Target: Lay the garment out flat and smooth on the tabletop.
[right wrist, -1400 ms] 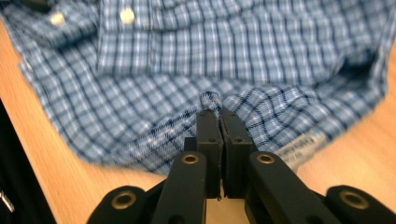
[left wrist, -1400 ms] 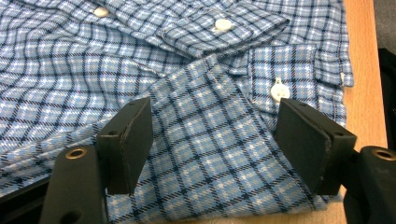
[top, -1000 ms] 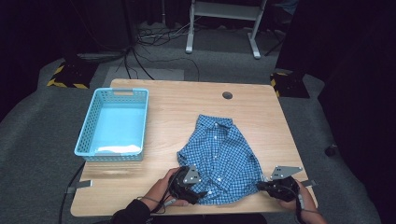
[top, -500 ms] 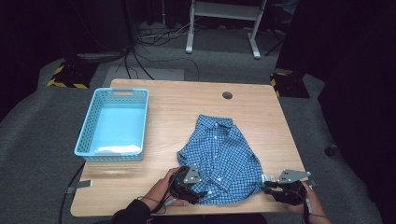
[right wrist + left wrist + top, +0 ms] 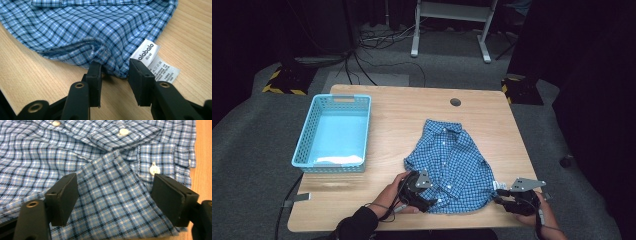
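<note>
A small blue-and-white checked cotton shirt (image 5: 449, 165) with white buttons lies spread flat on the pale wooden table (image 5: 402, 107), collar toward the far edge and hem toward the person, right of the table's middle. The left gripper (image 5: 424, 200) rests on the shirt's near left corner; in the left gripper view its 2 black jaws stand wide apart over a folded flap of the checked cloth (image 5: 112, 202), not pressing it, and they have just been opening further. The right gripper (image 5: 501, 200) sits at the shirt's near right corner; in the right gripper view its jaws have just been opening and now stand released, with a bunched edge of the hem (image 5: 110, 67) between them, while a white sewn-in care label (image 5: 156, 62) lies on the wood just beside the right-hand jaw. At the table's left side, well apart from the shirt, stands a light blue rectangular plastic basket (image 5: 302, 145) with perforated walls; something pale lies at its near end (image 5: 334, 160), too indistinct to tell. A round cable hole (image 5: 455, 102) sits near the table's far edge.
</note>
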Demonstrator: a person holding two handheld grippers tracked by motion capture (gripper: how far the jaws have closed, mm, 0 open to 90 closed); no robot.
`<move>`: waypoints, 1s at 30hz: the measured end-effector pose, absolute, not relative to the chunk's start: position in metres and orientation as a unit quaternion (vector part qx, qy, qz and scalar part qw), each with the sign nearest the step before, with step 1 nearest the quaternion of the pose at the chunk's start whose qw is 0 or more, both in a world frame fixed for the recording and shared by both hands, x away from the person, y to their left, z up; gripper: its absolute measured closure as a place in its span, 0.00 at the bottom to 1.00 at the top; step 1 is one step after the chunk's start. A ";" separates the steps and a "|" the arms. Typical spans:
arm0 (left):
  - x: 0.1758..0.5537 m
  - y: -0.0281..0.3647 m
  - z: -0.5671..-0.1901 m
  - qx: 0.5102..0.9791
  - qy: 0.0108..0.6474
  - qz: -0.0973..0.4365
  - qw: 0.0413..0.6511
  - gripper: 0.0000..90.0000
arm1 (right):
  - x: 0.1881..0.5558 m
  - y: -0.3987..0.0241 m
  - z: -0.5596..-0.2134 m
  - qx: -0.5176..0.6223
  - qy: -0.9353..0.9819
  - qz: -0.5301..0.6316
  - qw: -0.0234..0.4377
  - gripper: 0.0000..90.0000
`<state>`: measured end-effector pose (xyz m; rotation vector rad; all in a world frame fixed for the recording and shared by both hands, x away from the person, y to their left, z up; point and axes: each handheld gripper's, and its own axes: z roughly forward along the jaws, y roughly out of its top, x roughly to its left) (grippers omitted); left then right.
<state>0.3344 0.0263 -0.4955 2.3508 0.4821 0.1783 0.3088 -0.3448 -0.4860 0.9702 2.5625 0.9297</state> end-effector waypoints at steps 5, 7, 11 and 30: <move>0.333 0.021 -0.491 0.911 0.190 0.085 0.356 0.25 | 0.309 -0.345 -0.487 0.337 0.876 0.320 0.128 0.64; 0.334 0.019 -0.488 0.909 0.191 0.085 0.361 0.26 | 0.310 -0.346 -0.487 0.348 0.872 0.319 0.130 0.61; 0.337 0.013 -0.485 0.907 0.199 0.097 0.357 0.28 | 0.309 -0.345 -0.487 0.345 0.875 0.314 0.131 0.53; 0.339 0.015 -0.472 0.925 0.192 0.098 0.313 0.91 | 0.308 -0.345 -0.490 0.339 0.872 0.329 0.131 0.47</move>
